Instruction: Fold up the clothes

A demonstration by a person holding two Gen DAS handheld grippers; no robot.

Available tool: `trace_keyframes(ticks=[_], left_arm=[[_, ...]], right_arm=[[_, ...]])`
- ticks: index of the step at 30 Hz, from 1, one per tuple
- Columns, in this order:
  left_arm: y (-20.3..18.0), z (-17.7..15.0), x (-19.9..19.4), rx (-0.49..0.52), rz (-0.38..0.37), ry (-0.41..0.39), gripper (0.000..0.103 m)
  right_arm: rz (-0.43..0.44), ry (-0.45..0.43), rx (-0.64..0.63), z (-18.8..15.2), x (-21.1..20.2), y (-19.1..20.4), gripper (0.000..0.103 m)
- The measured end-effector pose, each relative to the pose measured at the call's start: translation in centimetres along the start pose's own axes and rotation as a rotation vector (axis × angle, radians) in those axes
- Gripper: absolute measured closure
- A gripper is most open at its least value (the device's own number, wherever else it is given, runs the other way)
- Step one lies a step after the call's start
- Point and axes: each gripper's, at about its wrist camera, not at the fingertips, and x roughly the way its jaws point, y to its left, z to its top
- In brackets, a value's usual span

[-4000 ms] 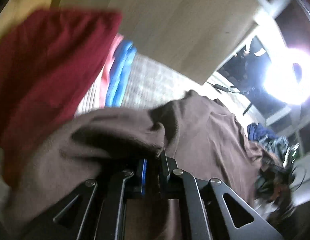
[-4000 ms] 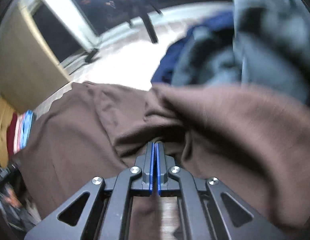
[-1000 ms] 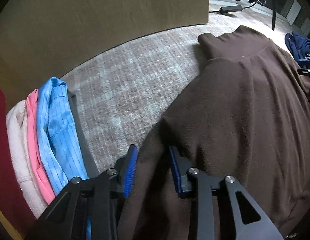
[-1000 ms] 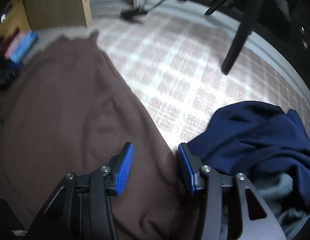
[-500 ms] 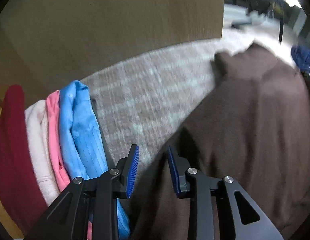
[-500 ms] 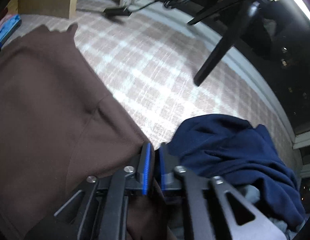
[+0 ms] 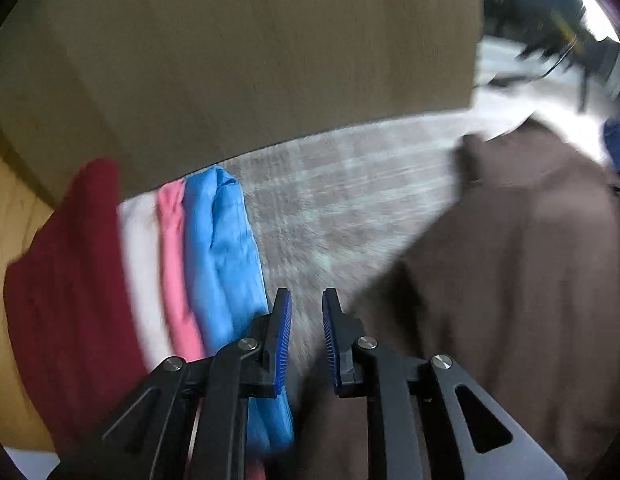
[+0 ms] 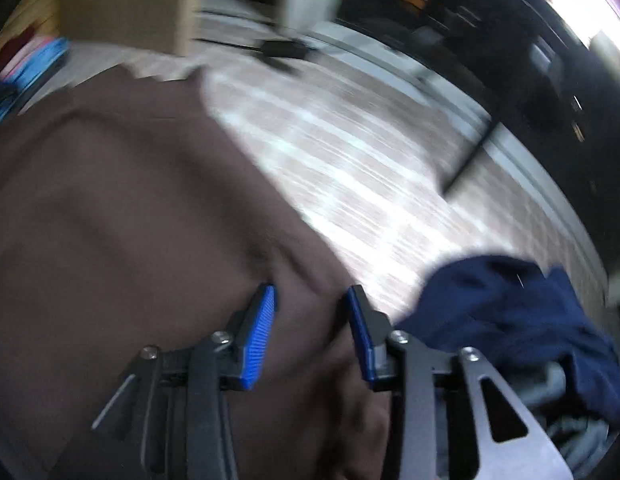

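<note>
A brown garment [image 7: 509,260] lies spread flat on the checked carpet [image 7: 329,208]. My left gripper [image 7: 306,300] hovers over its left edge, beside the stack of folded clothes [image 7: 190,260]. Its jaws are closing with a gap left, and the pads press on nothing. In the right wrist view the brown garment [image 8: 130,220] fills the left half. My right gripper [image 8: 310,292] hangs over its right edge. Its jaws are opening; brown cloth shows under the gap, and the pads do not pinch it.
The stack shows red, white, pink and blue layers against a wooden panel [image 7: 270,60]. A navy garment [image 8: 509,312] and a grey garment [image 8: 549,392] lie crumpled right of the brown one. A dark stand leg [image 8: 465,164] and a power adapter [image 8: 282,50] sit on the carpet [image 8: 369,180].
Both grippers let go of the brown garment, which now lies flat. The left gripper has risen and narrowed. The right one shut on the garment's edge half a second ago and has opened again.
</note>
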Motion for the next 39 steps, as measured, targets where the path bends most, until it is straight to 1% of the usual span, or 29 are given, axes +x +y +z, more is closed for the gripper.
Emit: trace_keyframes(ticks=[2, 5, 8, 9, 11, 12, 14, 15, 17, 20, 22, 23, 27, 29, 31, 33, 34, 38, 39], left_arm=[[-0.1, -1.3, -2.1, -0.005, -0.020, -0.030, 0.074], [0.8, -6.2, -6.3, -0.042, -0.119, -0.041, 0.072], [-0.4, -10.6, -9.1, -0.082, -0.126, -0.024, 0.072], [-0.8, -12.1, -10.1, -0.095, -0.129, -0.018, 0.072], [-1.6, -15.3, -11.8, -0.122, -0.138, -0.006, 0.072], [-2.0, -17.4, -12.8, -0.135, -0.153, 0.003, 0.072], [-2.5, -20.9, -15.9, -0.152, -0.174, 0.017, 0.072], [-3.5, -22.5, -16.7, -0.158, -0.181, 0.022, 0.072], [-5.1, -24.7, -17.8, -0.178, -0.192, 0.026, 0.072], [-7.8, -27.2, -19.3, -0.245, -0.271, 0.006, 0.072], [-10.4, -28.3, -19.8, -0.259, -0.353, -0.014, 0.072], [-12.4, -28.5, -19.7, -0.236, -0.390, -0.026, 0.072], [-20.0, -28.6, -18.7, -0.113, -0.486, -0.053, 0.071], [-23.9, -28.7, -18.3, -0.045, -0.537, -0.061, 0.071], [-28.2, -29.1, -17.5, 0.030, -0.594, -0.052, 0.071], [-32.2, -29.6, -16.5, 0.105, -0.612, -0.042, 0.071], [-33.6, -29.8, -16.0, 0.126, -0.612, -0.036, 0.071], [-38.9, -31.4, -14.8, 0.218, -0.623, -0.025, 0.071], [-40.0, -31.9, -14.8, 0.235, -0.629, -0.023, 0.068]], right_arm=[[0.046, -0.030, 0.058, -0.9, -1.7, -1.2, 0.066], [0.150, -0.090, 0.153, -2.6, -4.8, -2.2, 0.066], [0.260, -0.139, 0.214, -5.0, -8.0, -2.2, 0.066], [0.278, -0.151, 0.218, -5.8, -8.9, -2.1, 0.066], [0.289, -0.166, 0.210, -7.8, -10.8, -1.7, 0.066], [0.289, -0.165, 0.209, -8.9, -11.5, -1.7, 0.066], [0.297, -0.156, 0.219, -10.9, -12.3, -2.0, 0.066], [0.314, -0.147, 0.234, -11.9, -12.5, -2.4, 0.066], [0.355, -0.129, 0.261, -14.1, -12.9, -2.9, 0.066], [0.413, -0.108, 0.274, -17.2, -13.3, -2.8, 0.066], [0.444, -0.090, 0.257, -18.6, -13.1, -2.1, 0.066], [0.459, -0.087, 0.243, -19.1, -13.1, -1.6, 0.066], [0.495, -0.065, 0.219, -20.1, -12.7, 0.0, 0.065], [0.486, -0.053, 0.202, -20.4, -12.5, 0.7, 0.065], [0.470, -0.047, 0.179, -21.1, -12.9, 1.7, 0.065], [0.480, -0.045, 0.154, -22.4, -13.7, 2.8, 0.065], [0.486, -0.045, 0.142, -23.1, -14.1, 3.4, 0.065], [0.445, -0.023, 0.127, -26.0, -15.6, 4.2, 0.065], [0.437, -0.026, 0.135, -26.3, -15.9, 3.8, 0.065]])
